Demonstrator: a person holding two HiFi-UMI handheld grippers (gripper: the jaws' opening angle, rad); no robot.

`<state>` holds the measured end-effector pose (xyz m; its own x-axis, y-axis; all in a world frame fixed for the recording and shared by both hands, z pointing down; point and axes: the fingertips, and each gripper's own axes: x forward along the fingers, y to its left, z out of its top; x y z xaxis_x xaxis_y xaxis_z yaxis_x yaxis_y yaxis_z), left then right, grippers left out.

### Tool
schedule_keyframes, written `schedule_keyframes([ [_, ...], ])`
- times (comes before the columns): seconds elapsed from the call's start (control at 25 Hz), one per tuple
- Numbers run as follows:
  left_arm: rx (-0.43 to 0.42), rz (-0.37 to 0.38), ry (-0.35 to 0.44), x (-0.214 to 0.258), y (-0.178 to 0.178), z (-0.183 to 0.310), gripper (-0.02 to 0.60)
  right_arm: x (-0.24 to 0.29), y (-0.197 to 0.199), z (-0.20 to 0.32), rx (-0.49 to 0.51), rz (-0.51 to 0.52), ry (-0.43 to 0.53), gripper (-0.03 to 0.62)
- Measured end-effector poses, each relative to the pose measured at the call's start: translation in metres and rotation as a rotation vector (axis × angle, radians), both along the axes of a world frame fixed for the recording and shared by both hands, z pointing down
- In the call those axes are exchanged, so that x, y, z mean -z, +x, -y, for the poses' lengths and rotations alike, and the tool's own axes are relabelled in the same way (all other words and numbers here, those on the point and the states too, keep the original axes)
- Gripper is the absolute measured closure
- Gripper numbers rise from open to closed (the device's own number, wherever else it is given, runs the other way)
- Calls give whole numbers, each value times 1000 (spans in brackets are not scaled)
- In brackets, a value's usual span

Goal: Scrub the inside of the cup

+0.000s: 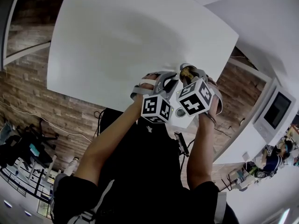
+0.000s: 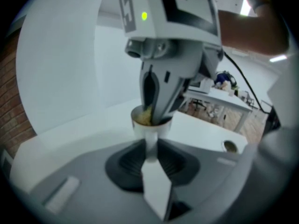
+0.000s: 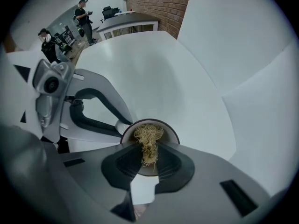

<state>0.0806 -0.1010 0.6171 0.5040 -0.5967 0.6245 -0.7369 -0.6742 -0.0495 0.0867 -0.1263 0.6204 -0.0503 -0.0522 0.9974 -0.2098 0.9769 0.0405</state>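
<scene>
White table (image 1: 117, 31), left hand-held gripper (image 2: 150, 147) clamping cup (image 2: 142, 127), right hand-held gripper (image 3: 149, 155) pinching scrubber (image 3: 148, 136) inside, cup's base hidden.

Office-like workspace, white tables (image 1: 117, 36), brick wall (image 3: 161, 1), desk (image 3: 127, 21), office chair (image 3: 110, 10), people (image 3: 84, 14) standing

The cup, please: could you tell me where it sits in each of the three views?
Head view: cup just right of centre, over the table.
Left gripper view: cup at centre, slightly low.
Right gripper view: cup at lower centre.
Shared landmark: the white table behind it.
</scene>
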Motion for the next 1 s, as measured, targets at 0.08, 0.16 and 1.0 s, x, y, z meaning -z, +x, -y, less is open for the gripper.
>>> schedule_keyframes([
  [0.08, 1, 3, -1, 0, 1, 0, 506, 16, 3, -4, -5, 21, -36, 542],
  [0.16, 1, 7, 2, 0, 1, 1, 506, 40, 4, -4, -14, 49, -34, 542],
  [1.0, 13, -15, -2, -3, 0, 4, 506, 0, 0, 3, -6, -8, -22, 540],
])
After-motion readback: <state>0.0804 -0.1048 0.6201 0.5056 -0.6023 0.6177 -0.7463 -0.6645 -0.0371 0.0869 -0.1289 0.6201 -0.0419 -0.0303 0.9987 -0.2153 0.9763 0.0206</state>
